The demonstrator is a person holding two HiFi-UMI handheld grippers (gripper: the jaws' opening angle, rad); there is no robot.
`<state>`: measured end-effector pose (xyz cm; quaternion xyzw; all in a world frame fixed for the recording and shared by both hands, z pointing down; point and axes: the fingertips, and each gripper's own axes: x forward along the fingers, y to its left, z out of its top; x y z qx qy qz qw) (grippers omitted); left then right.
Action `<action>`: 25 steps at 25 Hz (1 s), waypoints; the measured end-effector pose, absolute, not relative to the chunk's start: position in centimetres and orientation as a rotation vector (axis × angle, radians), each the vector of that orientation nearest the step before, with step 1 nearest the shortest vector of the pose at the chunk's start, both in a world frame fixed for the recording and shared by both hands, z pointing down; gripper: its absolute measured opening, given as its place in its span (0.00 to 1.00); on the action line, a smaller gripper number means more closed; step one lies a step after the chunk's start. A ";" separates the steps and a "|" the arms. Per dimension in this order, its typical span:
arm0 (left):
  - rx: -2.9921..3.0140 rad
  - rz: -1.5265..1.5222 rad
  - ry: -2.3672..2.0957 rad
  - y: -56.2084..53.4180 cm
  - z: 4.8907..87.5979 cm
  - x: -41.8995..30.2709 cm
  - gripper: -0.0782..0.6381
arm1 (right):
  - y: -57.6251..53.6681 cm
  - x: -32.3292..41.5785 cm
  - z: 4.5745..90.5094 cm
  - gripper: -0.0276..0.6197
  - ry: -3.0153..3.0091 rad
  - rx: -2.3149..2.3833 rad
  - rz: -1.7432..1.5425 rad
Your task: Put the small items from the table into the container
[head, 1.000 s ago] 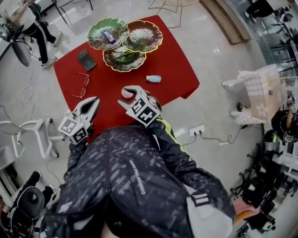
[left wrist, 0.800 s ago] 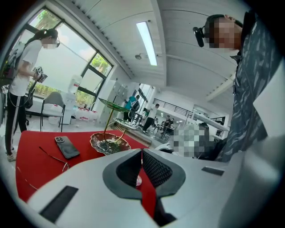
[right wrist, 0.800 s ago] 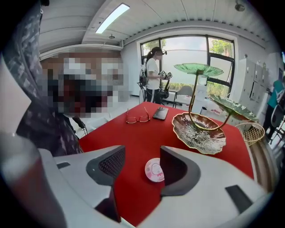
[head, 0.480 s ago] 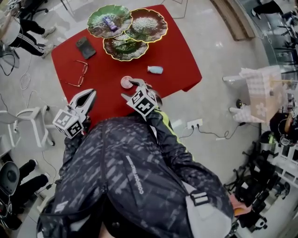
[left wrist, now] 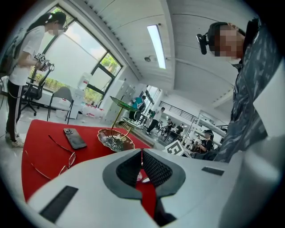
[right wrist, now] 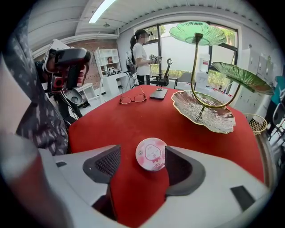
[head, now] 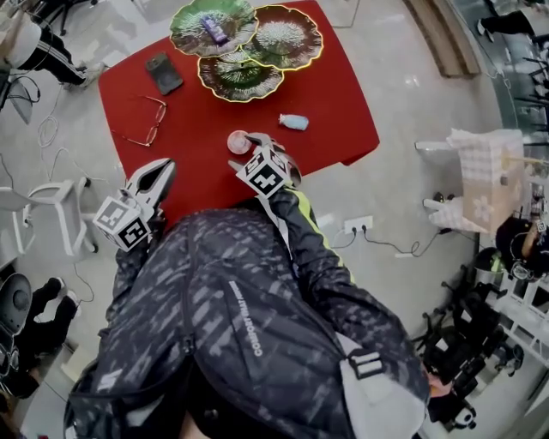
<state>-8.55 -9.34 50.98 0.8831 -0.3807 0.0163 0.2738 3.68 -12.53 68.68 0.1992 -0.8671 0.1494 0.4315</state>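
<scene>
Red cloth point(head: 206, 120) covers the table where the person in the dark patterned jacket point(head: 249, 326) stands, a gripper in each hand. The right gripper point(right wrist: 140, 156) tilts down over the near edge of the table, and its jaws are opening, with a round pink tin point(right wrist: 151, 154) lying flat on the cloth between them. The tin sits closer to the right-hand pad point(right wrist: 178, 165); neither pad presses on it.

The left gripper point(left wrist: 142, 153) hangs level beside the table's near left edge, with its jaw tips pressed together and nothing pinched in them.

Farther along the cloth, to the right of the tin, a small pale blue bottle point(head: 293, 122) lies on its side. A pair of glasses point(head: 146, 124) and a dark phone point(head: 163, 73) lie towards the left edge.

At the far end stands the tiered dish stand point(head: 242, 79), three leaf-shaped trays on a gold stem. Its green tray point(head: 193, 19) holds a small purple packet point(head: 213, 27).
</scene>
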 end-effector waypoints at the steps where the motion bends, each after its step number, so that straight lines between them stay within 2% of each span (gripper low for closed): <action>1: 2.373 0.048 -1.024 -9.3 51.1 -8.6 0.13 | -12.7 3.7 68.9 0.50 -2.158 0.495 0.372; 25: 2.321 0.086 -1.037 -8.4 52.1 -9.8 0.13 | -14.6 3.6 72.6 0.53 -2.084 0.417 0.337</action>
